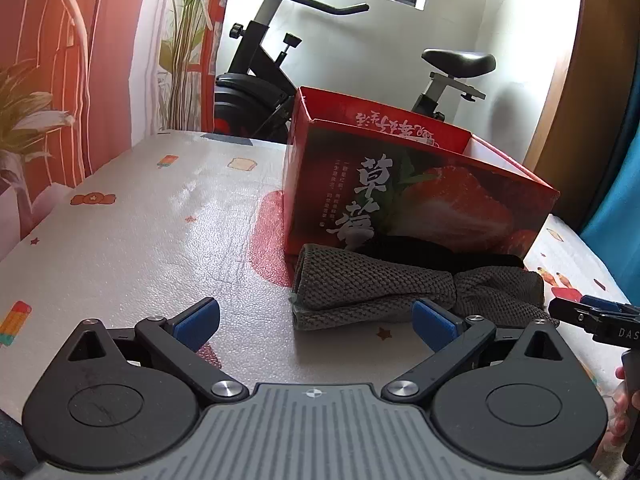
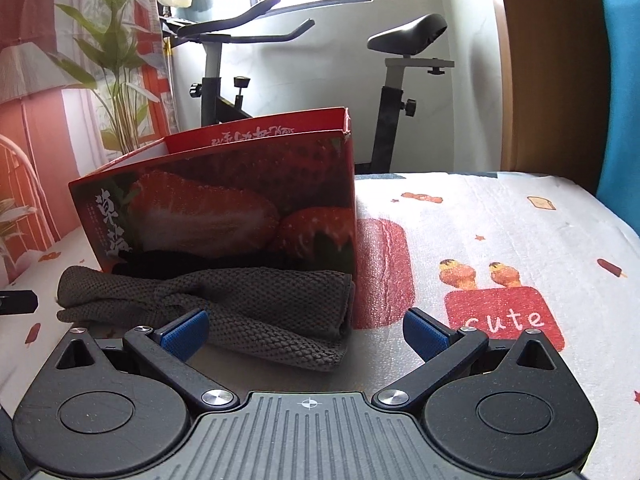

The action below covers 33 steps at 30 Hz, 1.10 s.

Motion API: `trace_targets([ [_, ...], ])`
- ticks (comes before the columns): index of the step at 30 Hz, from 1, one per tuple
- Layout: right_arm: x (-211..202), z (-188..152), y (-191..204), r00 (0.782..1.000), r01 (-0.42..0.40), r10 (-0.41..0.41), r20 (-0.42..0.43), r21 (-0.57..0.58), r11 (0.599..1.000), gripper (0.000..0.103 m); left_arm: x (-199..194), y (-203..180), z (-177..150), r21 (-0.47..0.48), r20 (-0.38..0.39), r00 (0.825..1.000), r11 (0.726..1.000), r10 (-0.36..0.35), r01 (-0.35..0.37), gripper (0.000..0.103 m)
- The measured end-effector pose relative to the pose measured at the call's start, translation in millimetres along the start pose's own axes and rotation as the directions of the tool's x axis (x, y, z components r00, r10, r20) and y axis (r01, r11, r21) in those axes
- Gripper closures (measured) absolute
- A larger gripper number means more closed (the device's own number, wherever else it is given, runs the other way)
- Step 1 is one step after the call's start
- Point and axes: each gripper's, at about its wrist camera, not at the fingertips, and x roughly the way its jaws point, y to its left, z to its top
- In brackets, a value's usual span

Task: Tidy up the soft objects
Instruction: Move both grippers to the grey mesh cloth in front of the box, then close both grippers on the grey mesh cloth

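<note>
A folded grey knitted cloth [image 1: 372, 288] [image 2: 256, 304] lies on the table against the front of a red strawberry box [image 1: 416, 188] [image 2: 224, 200] with an open top. A black soft item [image 1: 436, 250] [image 2: 180, 266] lies between cloth and box. My left gripper [image 1: 316, 326] stands open just in front of the cloth's left end, its right fingertip [image 1: 434, 326] at the cloth's edge. My right gripper [image 2: 306, 332] is open too, with its left fingertip [image 2: 186, 332] over the cloth's near edge. The other gripper [image 1: 596, 316] shows at the right edge of the left wrist view.
The table wears a white plastic cover [image 1: 160, 216] [image 2: 500, 248] printed with cartoons. Behind it stand an exercise bike [image 1: 280, 80] [image 2: 396, 60], a patterned curtain [image 1: 60, 80] and a window. A hand [image 1: 620, 420] holds the right gripper's handle.
</note>
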Motion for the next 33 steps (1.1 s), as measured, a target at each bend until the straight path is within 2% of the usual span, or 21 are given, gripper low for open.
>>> trace_targets([
  [4, 6.3, 6.2, -4.4, 1.0, -0.001, 0.001, -0.007, 0.022, 1.0, 0.0, 8.7, 2.4, 2.9, -0.031, -0.015, 1.0, 0.999, -0.016, 0.016, 0.0],
  [7, 13.4, 10.2, -9.3, 1.0, -0.003, 0.004, -0.017, 0.044, 0.999, 0.001, 17.6, -1.3, 8.7, -0.02, -0.01, 1.0, 1.0, -0.015, 0.015, 0.0],
  [12, 30.2, 17.1, -16.3, 0.999, 0.002, 0.002, -0.05, 0.077, 0.997, 0.011, 35.3, -3.5, 19.5, -0.029, -0.011, 0.999, 0.998, -0.049, 0.049, 0.0],
  [15, 41.4, 20.9, -21.2, 0.997, -0.003, 0.011, -0.071, 0.115, 0.993, 0.017, 46.5, -1.9, 23.2, -0.067, -0.025, 0.997, 0.996, -0.068, 0.066, 0.0],
  [18, 50.7, 21.4, -21.2, 0.996, -0.007, 0.017, -0.087, 0.122, 0.992, 0.022, 57.0, -3.3, 23.8, -0.082, -0.046, 0.997, 0.995, -0.064, 0.06, 0.002],
  [20, 55.9, 20.7, -18.4, 0.994, -0.008, 0.019, -0.104, 0.107, 0.994, 0.03, 63.2, -5.1, 23.1, -0.081, -0.065, 0.996, 0.995, -0.066, 0.061, 0.005],
  [21, 58.2, 19.8, -16.0, 0.993, -0.01, 0.021, -0.114, 0.095, 0.995, 0.032, 65.8, -5.8, 22.0, -0.082, -0.075, 0.994, 0.994, -0.077, 0.071, 0.009],
  [23, 61.9, 18.0, -11.7, 0.99, -0.017, 0.027, -0.135, 0.071, 0.997, 0.043, 70.8, -7.2, 19.5, -0.08, -0.096, 0.991, 0.993, -0.093, 0.086, 0.017],
  [24, 62.8, 17.3, -9.6, 0.989, -0.023, 0.032, -0.146, 0.06, 0.998, 0.046, 71.9, -8.4, 18.0, -0.072, -0.104, 0.99, 0.993, -0.099, 0.092, 0.027],
  [26, 62.9, 16.1, -5.8, 0.987, -0.018, 0.023, -0.161, 0.033, 0.999, 0.055, 73.3, -9.6, 15.3, -0.053, -0.12, 0.987, 0.993, -0.107, 0.101, 0.038],
  [28, 61.4, 15.2, -3.4, 0.986, -0.012, 0.014, -0.169, 0.014, 1.0, 0.064, 70.6, -10.4, 12.5, -0.038, -0.126, 0.985, 0.993, -0.116, 0.112, 0.061],
  [30, 58.1, 13.9, -2.8, 0.984, -0.012, 0.012, -0.176, 0.004, 1.0, 0.073, 66.5, -11.5, 8.8, -0.018, -0.131, 0.986, 0.994, -0.107, 0.106, 0.074],
  [33, 53.2, 11.6, -0.2, 0.982, -0.023, 0.022, -0.185, -0.003, 1.0, 0.082, 58.5, -11.4, 3.9, -0.012, -0.129, 0.986, 0.995, -0.104, 0.103, 0.079],
])
